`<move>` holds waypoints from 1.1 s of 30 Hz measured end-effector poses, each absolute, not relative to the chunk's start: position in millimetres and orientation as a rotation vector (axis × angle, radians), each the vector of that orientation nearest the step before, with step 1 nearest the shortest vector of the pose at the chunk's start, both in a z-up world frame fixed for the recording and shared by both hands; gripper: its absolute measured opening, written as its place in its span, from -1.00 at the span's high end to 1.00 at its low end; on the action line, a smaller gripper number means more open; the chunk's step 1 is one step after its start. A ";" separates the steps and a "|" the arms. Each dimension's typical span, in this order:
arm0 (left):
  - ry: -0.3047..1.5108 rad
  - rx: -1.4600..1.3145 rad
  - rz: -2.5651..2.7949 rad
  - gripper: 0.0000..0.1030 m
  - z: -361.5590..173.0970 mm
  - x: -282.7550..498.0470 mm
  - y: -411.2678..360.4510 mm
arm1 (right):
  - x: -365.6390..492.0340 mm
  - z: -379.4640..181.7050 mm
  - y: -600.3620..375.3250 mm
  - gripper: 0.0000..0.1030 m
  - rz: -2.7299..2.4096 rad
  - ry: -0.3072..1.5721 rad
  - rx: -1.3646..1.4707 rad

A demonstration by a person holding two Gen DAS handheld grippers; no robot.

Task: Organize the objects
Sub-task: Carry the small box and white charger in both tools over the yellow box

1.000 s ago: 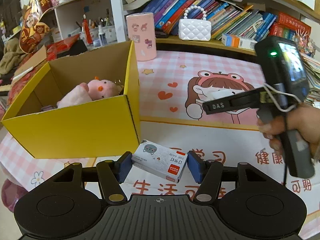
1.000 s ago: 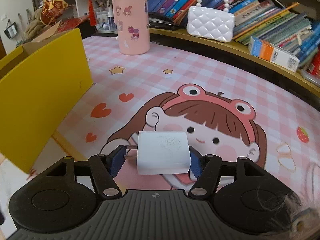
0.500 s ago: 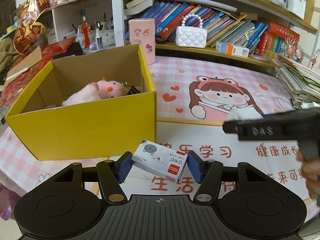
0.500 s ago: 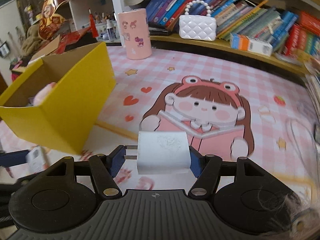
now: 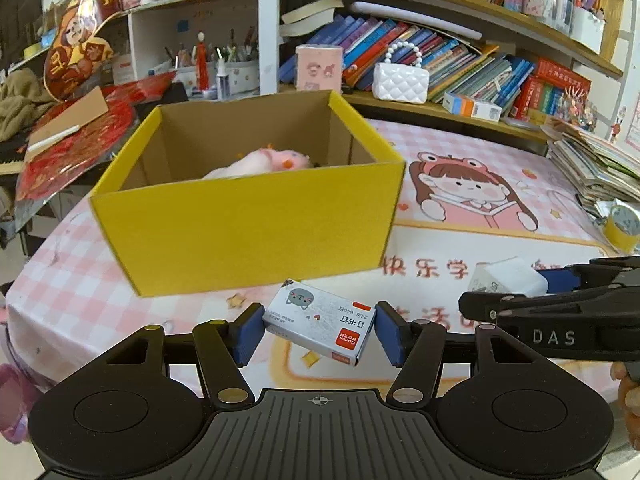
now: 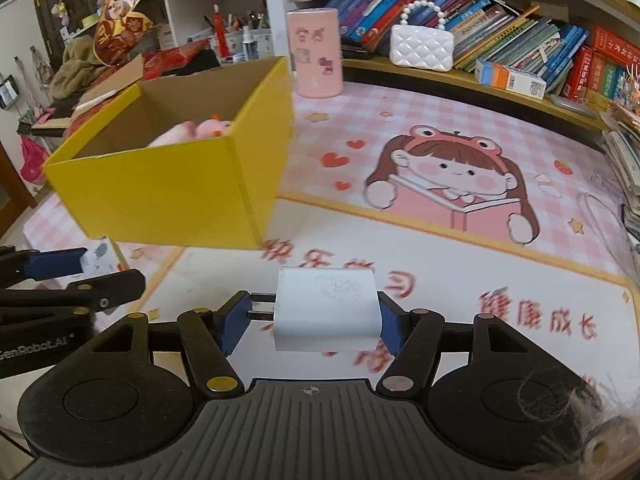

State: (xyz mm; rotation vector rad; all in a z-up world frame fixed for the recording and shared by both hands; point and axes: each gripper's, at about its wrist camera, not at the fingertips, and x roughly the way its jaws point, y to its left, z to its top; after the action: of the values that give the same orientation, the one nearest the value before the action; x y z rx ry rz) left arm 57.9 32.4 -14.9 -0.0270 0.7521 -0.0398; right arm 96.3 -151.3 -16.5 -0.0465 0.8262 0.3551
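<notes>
My left gripper [image 5: 318,330] is shut on a small white staple box [image 5: 320,322] with a grey cat print, held above the table in front of the yellow cardboard box [image 5: 248,232]. My right gripper [image 6: 308,320] is shut on a white charger plug [image 6: 326,314], prongs pointing left, held above the mat to the right of the yellow box [image 6: 168,196]. A pink plush toy [image 5: 260,162] lies inside the box. The right gripper with its plug also shows in the left wrist view [image 5: 506,280], and the left gripper shows at the left edge of the right wrist view [image 6: 86,264].
A pink cylinder [image 6: 316,54] and a white quilted purse [image 6: 422,46] stand at the back by the bookshelf. A stack of books [image 5: 596,164] and a yellow tape roll [image 5: 622,228] sit at the table's right edge. The pink cartoon mat [image 6: 460,184] covers the table.
Both grippers have pulled back and risen with their objects, so the yellow box now shows from higher and farther. The right gripper has swung left, closer to the left gripper.
</notes>
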 end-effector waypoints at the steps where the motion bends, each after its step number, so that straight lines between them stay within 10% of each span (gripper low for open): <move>1: 0.750 -0.024 -0.044 -0.15 -15.0 54.5 36.0 | 91.2 -16.9 -146.4 -0.22 0.355 0.828 -0.048; 33: 0.524 -0.044 0.012 -0.15 38.0 34.4 124.7 | 69.7 29.7 -47.3 -0.21 0.412 0.615 -0.119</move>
State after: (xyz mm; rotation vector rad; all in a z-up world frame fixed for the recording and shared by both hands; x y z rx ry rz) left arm 34.4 124.7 38.0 -0.0439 0.5243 0.0122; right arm 69.7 -47.3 29.7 -0.1187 0.6150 0.4119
